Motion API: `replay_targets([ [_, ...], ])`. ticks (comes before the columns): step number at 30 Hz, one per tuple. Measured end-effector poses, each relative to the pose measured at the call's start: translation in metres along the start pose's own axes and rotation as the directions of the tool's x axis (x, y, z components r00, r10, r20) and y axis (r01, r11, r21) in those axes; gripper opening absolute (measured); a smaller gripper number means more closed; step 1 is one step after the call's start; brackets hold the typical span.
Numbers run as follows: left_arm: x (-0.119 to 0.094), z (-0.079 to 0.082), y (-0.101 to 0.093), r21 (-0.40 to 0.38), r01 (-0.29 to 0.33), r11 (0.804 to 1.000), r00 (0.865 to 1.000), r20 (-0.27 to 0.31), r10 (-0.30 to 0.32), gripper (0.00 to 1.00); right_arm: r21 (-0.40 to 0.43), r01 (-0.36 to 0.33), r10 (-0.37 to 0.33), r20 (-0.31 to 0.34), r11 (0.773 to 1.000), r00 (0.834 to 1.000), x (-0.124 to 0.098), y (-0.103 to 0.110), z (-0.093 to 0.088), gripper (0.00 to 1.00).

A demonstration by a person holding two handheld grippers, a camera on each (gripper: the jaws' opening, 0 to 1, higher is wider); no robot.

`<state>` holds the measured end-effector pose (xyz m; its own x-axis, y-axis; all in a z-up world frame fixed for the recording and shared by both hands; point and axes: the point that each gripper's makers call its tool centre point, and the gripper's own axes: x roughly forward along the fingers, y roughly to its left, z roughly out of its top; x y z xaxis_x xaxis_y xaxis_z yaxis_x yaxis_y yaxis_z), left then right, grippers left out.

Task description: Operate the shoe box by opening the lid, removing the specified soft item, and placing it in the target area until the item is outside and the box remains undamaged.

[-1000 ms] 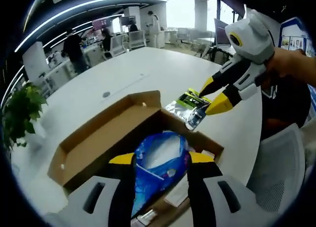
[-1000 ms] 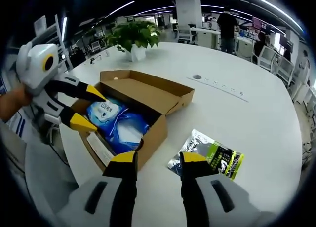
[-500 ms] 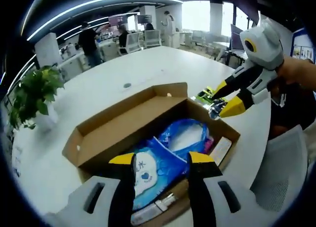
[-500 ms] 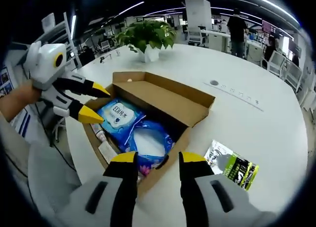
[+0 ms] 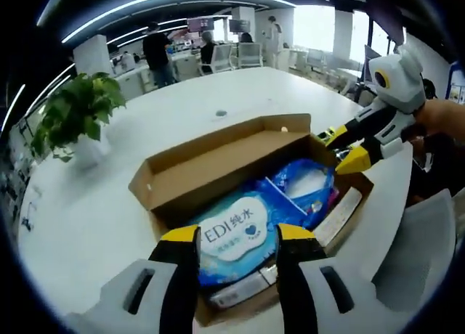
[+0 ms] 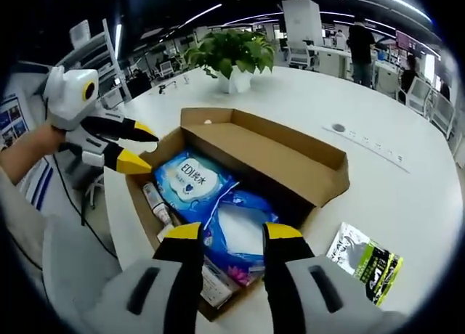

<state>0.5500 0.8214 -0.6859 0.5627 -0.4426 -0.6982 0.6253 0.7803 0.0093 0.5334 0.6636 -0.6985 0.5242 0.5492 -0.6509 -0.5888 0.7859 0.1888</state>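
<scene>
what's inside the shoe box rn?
Inside the shoe box: a blue EDI wipes pack, a second blue pouch, a small tube and flat white packets along the edges. Anything beneath the packs is covered.

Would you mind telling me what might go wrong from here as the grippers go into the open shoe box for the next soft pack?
1. The blue wipes pack overlaps the second blue pack, so a grab may drag both out.
2. The right gripper hangs over the box's near wall; pushing down could crush the cardboard.
3. The left gripper sits at the opposite box edge, so the two could collide inside.
</scene>
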Motion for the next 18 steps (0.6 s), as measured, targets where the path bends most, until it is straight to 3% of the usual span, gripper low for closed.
replay_targets([
  [9,-0.008,-0.021,0.026,-0.052,-0.046,0.998,0.999,-0.023,0.045,0.38,-0.073,-0.039,0.038,-0.017,0.997,0.999,0.022,0.010,0.006,0.26],
  [18,-0.010,-0.046,0.042,-0.128,-0.086,0.988,0.995,-0.063,0.078,0.34,-0.088,-0.064,0.062,-0.025,0.994,0.998,0.044,0.018,0.005,0.25],
])
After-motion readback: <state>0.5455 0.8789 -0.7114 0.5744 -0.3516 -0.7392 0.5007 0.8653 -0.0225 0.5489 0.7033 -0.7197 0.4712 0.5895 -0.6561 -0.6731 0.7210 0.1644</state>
